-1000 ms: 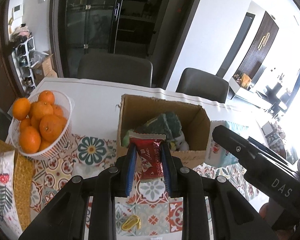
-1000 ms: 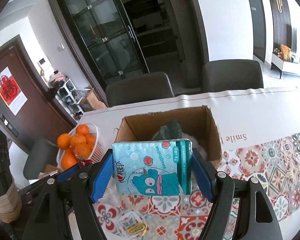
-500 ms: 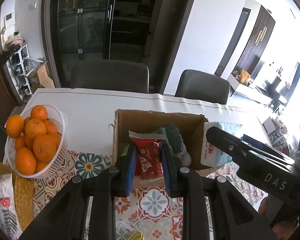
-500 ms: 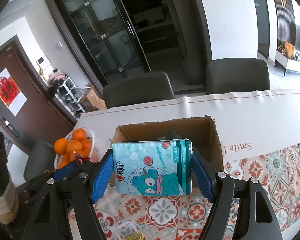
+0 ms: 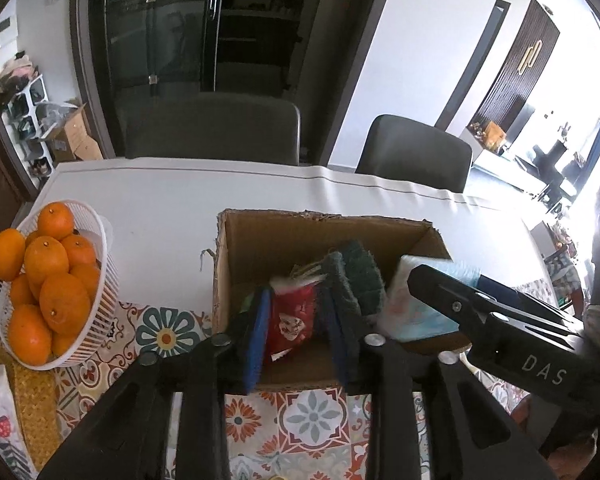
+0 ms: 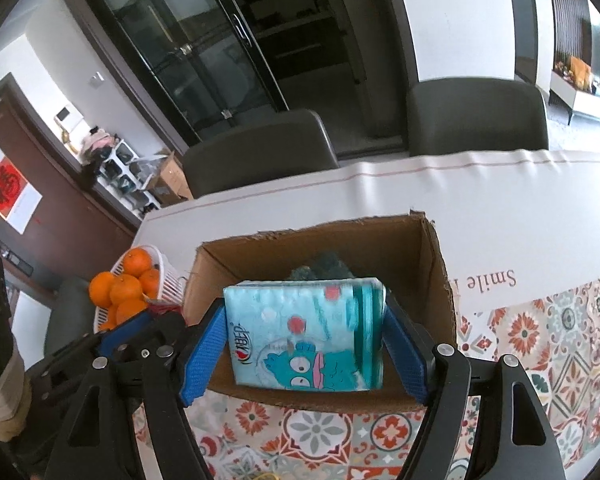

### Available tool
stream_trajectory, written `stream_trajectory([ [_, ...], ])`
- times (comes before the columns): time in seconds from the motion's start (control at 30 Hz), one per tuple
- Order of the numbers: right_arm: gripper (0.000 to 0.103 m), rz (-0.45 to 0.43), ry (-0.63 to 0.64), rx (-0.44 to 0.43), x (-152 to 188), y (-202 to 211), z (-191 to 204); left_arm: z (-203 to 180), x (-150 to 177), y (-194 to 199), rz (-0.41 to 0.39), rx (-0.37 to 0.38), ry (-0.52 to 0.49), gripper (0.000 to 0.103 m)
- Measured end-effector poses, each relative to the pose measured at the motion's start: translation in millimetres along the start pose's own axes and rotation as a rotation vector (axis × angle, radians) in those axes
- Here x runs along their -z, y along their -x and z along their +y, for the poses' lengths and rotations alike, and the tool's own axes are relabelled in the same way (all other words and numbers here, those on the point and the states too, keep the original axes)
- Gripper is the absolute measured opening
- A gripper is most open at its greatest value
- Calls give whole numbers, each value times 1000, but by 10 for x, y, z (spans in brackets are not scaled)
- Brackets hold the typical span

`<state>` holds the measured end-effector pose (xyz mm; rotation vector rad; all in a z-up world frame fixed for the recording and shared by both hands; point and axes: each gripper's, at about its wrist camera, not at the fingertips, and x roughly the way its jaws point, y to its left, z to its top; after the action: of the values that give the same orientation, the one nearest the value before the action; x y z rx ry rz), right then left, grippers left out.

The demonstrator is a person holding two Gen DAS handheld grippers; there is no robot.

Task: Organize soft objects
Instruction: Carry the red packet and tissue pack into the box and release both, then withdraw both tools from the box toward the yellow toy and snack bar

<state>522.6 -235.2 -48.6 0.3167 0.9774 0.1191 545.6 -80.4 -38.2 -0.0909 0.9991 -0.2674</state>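
An open cardboard box (image 5: pixel 260 240) stands on the table with green scouring sponges (image 5: pixel 356 276) inside. My left gripper (image 5: pixel 295 295) hangs over the box's near left part. Its jaws are opening, and a blurred red snack packet (image 5: pixel 292 320) sits loose between the pads with a gap on its right. My right gripper (image 6: pixel 305 310) is over the near right of the box (image 6: pixel 300 236). Its jaws are opening too, and the teal tissue pack (image 6: pixel 300 336) between them looks blurred while the fingers (image 6: pixel 204 352) stay sharp. The pack (image 5: pixel 412 312) also shows in the left wrist view.
A white basket of oranges (image 5: pixel 100 280) stands left of the box, also seen as the basket (image 6: pixel 164 280) in the right wrist view. A woven yellow mat (image 5: pixel 32 400) lies at the near left. Two dark chairs (image 5: pixel 212 128) stand behind the table.
Both grippers moved forward and down over the box. The left jaws parted and the red packet came loose. The tissue pack turned blurry between the right fingers.
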Motion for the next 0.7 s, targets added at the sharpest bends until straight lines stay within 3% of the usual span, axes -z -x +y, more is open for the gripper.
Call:
stream_trajectory([
  [0.3,79,-21,1,73,47,61,0,31,55,114,-36,-66,-5,45],
  [0.7,79,-116,39,144,357,582,199,64,438,729,-131,-127,-34,46],
])
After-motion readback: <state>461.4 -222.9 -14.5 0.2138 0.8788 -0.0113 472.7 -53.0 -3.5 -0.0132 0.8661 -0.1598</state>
